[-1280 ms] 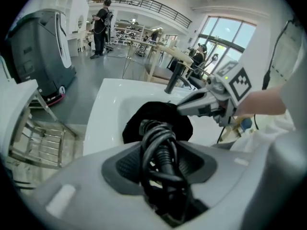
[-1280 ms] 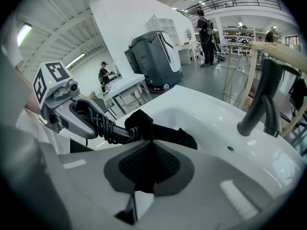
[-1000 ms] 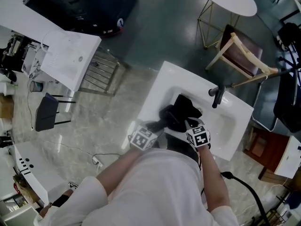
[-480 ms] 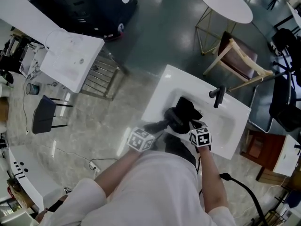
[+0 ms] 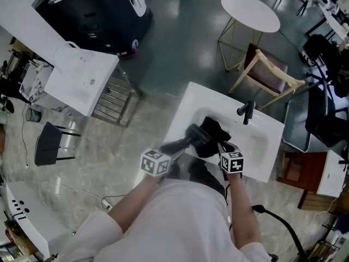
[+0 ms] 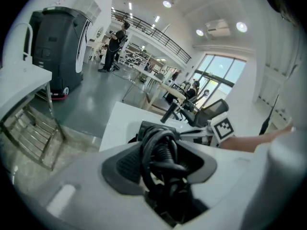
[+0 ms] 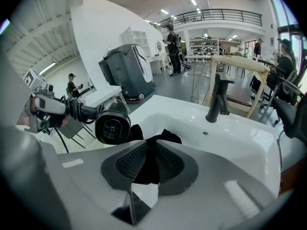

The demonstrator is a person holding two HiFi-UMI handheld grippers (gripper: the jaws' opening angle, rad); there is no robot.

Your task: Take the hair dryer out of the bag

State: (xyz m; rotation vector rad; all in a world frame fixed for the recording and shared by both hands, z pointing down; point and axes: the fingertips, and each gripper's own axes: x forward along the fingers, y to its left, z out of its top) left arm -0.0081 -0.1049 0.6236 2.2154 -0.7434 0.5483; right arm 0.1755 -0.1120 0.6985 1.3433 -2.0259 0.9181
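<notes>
Evidently the step in hand is the lift-out itself: the left tongs [image 6: 163,164] are clenched on the handle of the hair dryer [image 7: 112,123], with its coiled black cord caught between the pads, and the right tongs [image 7: 149,162] are pinched shut on a fold of the black bag [image 7: 165,137]. The hair dryer hangs in the air over the near left part of the white sink [image 5: 185,102], barrel end-on to the right gripper view. From there it looks clear of the bag's mouth, though in the head view black lies against black where the two meet and I cannot tell whether they touch. The bag lies slumped in the basin below the black faucet [image 5: 245,112]. To do this well, I judge the right tongs should pin the fabric low while the left carries the dryer up and away to the left. Watch that no loop of cord or edge of cloth trails along, and that the grip on a handle padded by cord does not slip or twist. Counted: one hair dryer, one bag, one faucet and two tongs, both occupied. There is one sink under the work, a second white sink top [image 5: 82,75] well apart at the left, one wooden chair [image 5: 267,70] and one round white table [image 5: 250,12] beyond.
</notes>
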